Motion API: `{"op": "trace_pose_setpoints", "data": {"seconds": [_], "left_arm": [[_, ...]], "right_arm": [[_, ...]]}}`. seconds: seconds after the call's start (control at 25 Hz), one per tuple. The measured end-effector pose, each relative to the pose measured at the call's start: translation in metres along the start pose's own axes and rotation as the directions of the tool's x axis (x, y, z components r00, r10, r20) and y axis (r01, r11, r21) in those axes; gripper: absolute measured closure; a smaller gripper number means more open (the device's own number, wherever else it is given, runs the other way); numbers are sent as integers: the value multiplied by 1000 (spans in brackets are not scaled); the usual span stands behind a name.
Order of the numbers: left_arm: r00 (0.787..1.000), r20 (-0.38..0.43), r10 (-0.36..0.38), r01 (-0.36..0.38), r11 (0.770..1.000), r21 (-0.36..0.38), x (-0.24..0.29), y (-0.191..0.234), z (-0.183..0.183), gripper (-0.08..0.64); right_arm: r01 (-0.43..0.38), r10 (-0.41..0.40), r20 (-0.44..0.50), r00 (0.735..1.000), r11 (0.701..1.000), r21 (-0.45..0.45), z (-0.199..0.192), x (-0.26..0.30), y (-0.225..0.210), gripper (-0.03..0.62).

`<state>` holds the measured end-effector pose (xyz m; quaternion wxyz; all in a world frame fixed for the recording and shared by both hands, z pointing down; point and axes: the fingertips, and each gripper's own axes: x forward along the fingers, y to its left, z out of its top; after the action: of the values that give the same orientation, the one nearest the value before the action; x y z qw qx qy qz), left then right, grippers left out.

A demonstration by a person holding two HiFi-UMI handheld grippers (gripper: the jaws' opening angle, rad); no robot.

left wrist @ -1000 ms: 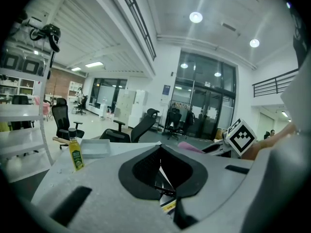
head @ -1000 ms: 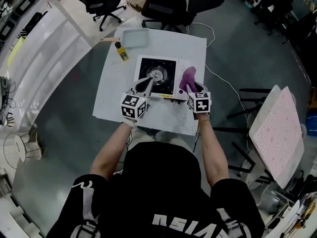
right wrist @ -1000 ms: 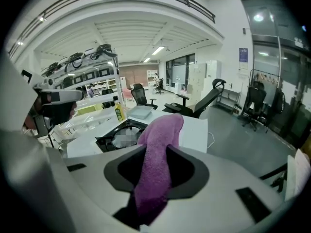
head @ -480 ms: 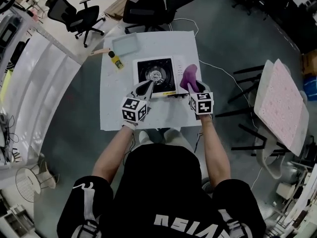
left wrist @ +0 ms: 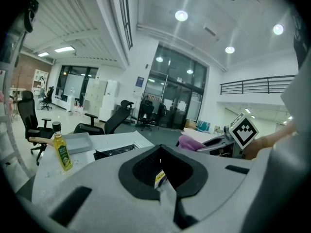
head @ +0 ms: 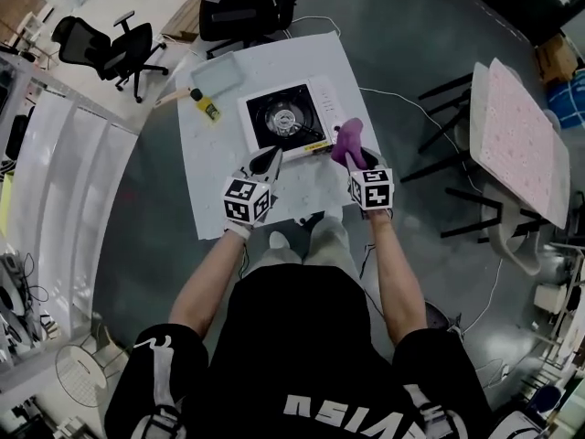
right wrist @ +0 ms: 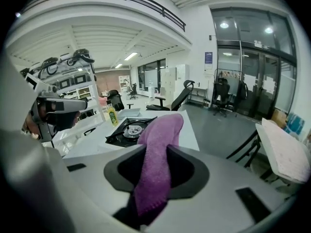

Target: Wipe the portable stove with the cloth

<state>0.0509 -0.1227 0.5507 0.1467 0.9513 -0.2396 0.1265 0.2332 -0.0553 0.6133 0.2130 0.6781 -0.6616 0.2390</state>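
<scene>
The white desk (head: 215, 186) has the portable stove (head: 283, 117) on it. The left gripper (head: 271, 159) is near the stove's front edge, with its fingers pressed together on nothing. The right gripper (head: 358, 160) has its fingers pinching the purple cloth (head: 349, 141) beside the stove's front right corner.

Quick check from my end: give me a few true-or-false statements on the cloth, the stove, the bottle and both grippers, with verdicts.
1. The right gripper grips the purple cloth. True.
2. The cloth is pressed on the burner. False: it is off the burner, by the stove's near right corner.
3. A yellow bottle stands on the table left of the stove. True.
4. The left gripper holds the bottle. False: it holds nothing.
5. A pot sits on the stove. False: the burner is bare.
</scene>
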Motion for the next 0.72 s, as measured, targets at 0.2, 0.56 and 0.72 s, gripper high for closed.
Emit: {"op": "trace_pose_setpoints", "data": {"seconds": [0.2, 0.56, 0.72], "left_arm": [[999, -29, -35, 35, 999, -10, -6, -8, -19, 557], [993, -86, -75, 74, 997, -15, -9, -10, -54, 557], [990, -110, -93, 91, 996, -19, -1, -9, -67, 557]], "right_arm": [[15, -13, -43, 999, 999, 34, -37, -2, 9, 480], [23, -10, -157, 987, 996, 83, -107, 21, 25, 480], [27, -8, -192, 981, 995, 97, -128, 36, 26, 480]]}}
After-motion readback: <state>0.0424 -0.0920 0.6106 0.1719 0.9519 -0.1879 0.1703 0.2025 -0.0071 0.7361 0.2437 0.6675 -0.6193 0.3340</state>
